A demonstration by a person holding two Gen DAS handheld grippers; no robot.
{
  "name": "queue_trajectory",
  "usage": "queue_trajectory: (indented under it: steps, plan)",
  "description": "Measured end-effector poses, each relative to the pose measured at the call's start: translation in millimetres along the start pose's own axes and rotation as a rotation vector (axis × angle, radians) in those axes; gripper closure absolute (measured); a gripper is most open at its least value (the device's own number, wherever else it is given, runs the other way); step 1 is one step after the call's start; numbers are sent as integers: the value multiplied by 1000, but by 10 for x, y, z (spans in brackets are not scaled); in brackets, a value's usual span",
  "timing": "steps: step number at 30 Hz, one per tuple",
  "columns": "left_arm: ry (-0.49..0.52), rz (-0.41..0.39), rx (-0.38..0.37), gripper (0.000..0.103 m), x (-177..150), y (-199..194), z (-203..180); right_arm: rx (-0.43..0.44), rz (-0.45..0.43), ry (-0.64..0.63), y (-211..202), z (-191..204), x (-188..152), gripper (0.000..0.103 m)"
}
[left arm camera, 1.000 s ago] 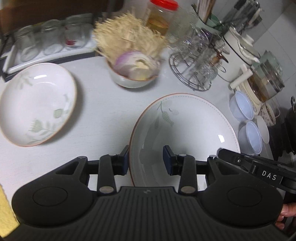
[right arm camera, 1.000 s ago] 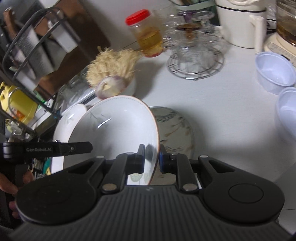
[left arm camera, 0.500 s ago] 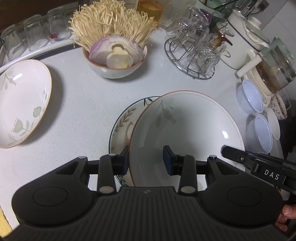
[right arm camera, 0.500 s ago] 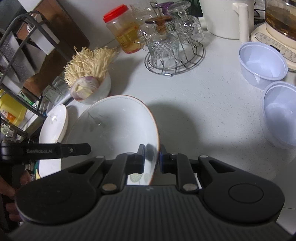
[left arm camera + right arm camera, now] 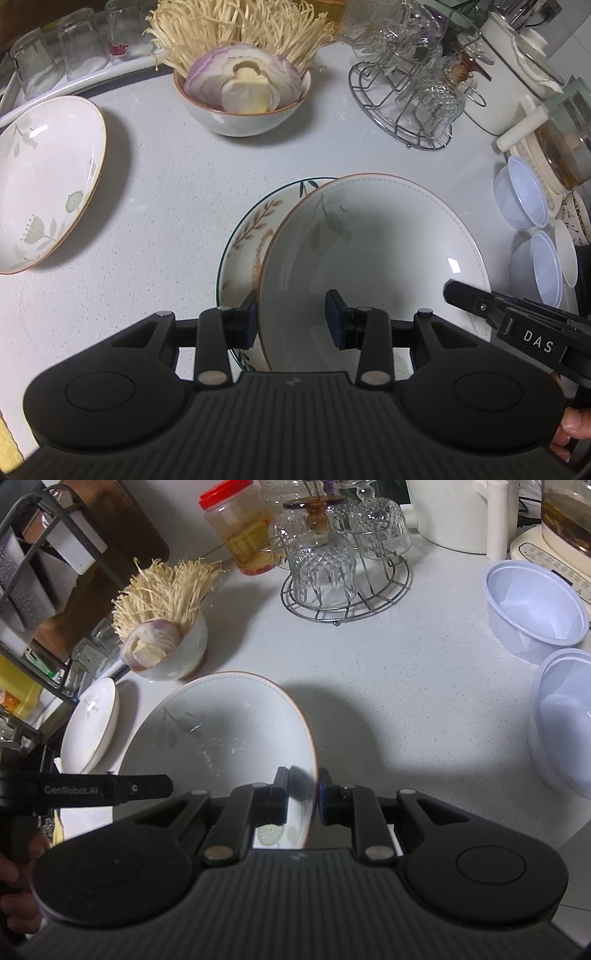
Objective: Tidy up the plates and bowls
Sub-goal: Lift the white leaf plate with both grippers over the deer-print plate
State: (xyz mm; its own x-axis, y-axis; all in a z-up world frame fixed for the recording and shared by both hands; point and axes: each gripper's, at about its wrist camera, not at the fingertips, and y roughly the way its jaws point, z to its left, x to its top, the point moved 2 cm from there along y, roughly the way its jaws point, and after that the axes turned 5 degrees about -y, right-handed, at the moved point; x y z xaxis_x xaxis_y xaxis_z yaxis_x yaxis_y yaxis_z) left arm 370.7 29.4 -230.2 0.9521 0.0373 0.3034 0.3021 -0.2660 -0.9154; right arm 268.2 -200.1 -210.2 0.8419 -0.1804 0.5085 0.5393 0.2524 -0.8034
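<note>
Fingers [image 5: 271, 801] on round glazed plate [image 5: 221, 738]

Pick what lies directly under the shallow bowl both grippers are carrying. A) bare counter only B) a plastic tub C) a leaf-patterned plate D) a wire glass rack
C: in the left wrist view the leaf-patterned plate shows from beneath the left edge of the held bowl.

A white speckled stone countertop [image 5: 424, 686] fills most of both views, lit from above so that soft grey shadows fall across its middle. At the upper left of the right wrist view a black metal wire rack [image 5: 26, 590] stands against a dark brown wooden board [image 5: 122, 528]. A pale tiled wall [image 5: 576, 33] shows at the upper right of the left wrist view.
</note>
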Motion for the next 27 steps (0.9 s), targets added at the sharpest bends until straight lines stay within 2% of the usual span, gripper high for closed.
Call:
queue_trajectory:
  steps: [14, 21, 27]
  plan:
    - [-13, 25, 30, 61, 29, 144, 77, -21, 3, 9, 165, 32, 29, 83]
    - [-68, 28, -18, 61, 64, 113, 191, -9, 5, 36, 240, 36, 53, 83]
    - [-165, 48, -91, 61, 99, 48, 375, -2, 18, 29, 308, 86, 31, 80]
